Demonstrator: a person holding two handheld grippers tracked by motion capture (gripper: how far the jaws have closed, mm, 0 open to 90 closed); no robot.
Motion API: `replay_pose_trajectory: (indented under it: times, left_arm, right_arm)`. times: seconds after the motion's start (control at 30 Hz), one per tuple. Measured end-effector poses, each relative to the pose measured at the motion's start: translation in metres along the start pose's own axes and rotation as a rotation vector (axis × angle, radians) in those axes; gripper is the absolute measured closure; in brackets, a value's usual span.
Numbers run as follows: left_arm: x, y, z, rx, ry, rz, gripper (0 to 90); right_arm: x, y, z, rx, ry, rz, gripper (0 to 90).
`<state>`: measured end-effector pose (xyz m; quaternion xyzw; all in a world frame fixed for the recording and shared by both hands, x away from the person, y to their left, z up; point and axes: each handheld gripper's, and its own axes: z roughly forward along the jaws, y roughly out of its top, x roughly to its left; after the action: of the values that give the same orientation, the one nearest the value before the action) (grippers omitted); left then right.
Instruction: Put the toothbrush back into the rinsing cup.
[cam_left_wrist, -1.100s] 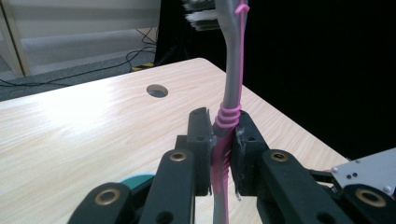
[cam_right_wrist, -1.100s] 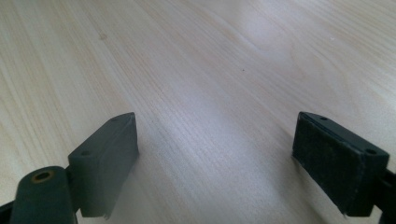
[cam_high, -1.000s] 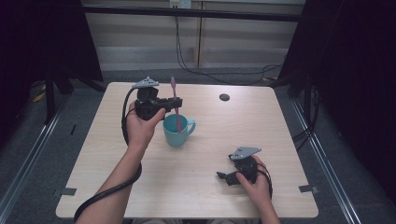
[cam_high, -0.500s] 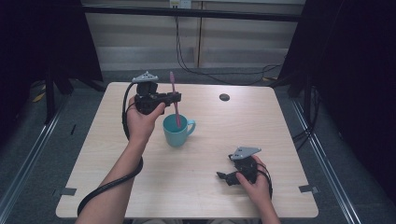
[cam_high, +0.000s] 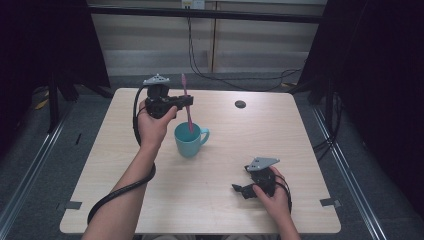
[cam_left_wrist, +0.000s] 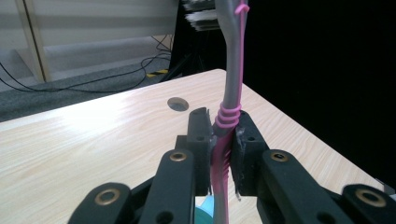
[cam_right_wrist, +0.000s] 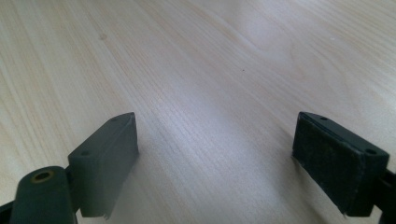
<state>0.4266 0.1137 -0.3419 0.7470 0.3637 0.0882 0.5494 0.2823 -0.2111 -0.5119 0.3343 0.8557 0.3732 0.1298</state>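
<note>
A pink and grey toothbrush (cam_high: 186, 105) stands nearly upright, its lower end inside a teal mug (cam_high: 189, 141) near the table's middle. My left gripper (cam_high: 186, 102) is shut on the toothbrush handle, above and just behind the mug. In the left gripper view the toothbrush (cam_left_wrist: 229, 112) is pinched between the two black pads, and the mug's teal rim (cam_left_wrist: 204, 216) peeks out below. My right gripper (cam_high: 241, 190) rests on the table near the front right, held by a hand. Its jaws stand wide apart in the right gripper view with bare wood (cam_right_wrist: 215, 121) between them.
A small round dark cable hole (cam_high: 240, 104) sits in the wooden table (cam_high: 280, 135) at the back right. Black cables trail from both grippers; the left one loops down along the forearm. Dark curtains flank the table on both sides.
The left gripper has shifted slightly toward the back of the table, tilting the toothbrush a bit more upright in the mug. The right gripper has stayed put.
</note>
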Motion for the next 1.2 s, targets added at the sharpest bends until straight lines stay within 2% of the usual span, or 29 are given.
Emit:
replay_pose_trajectory:
  times: [0.07, 0.5, 0.63, 0.8, 1.2]
  left_arm:
    - [0.001, 0.000, 0.002, -0.005, 0.002, -0.007, 80.3]
    - [0.008, -0.013, 0.009, 0.014, 0.036, 0.016, 80.2]
    - [0.007, -0.019, 0.011, 0.009, 0.038, 0.007, 80.2]
    - [0.006, -0.022, 0.012, 0.014, 0.046, 0.023, 80.2]
    - [0.008, -0.034, 0.018, 0.032, 0.055, 0.010, 80.1]
  right_arm:
    - [0.000, 0.000, 0.000, 0.000, 0.000, 0.000, 13.8]
    - [0.000, 0.000, 0.000, 0.000, 0.000, -0.002, 13.8]
    - [0.000, 0.000, 0.000, 0.000, 0.000, -0.002, 13.8]
    - [0.000, 0.000, 0.000, 0.000, 0.001, -0.003, 13.8]
    - [0.000, 0.000, 0.000, 0.000, 0.003, -0.005, 13.8]
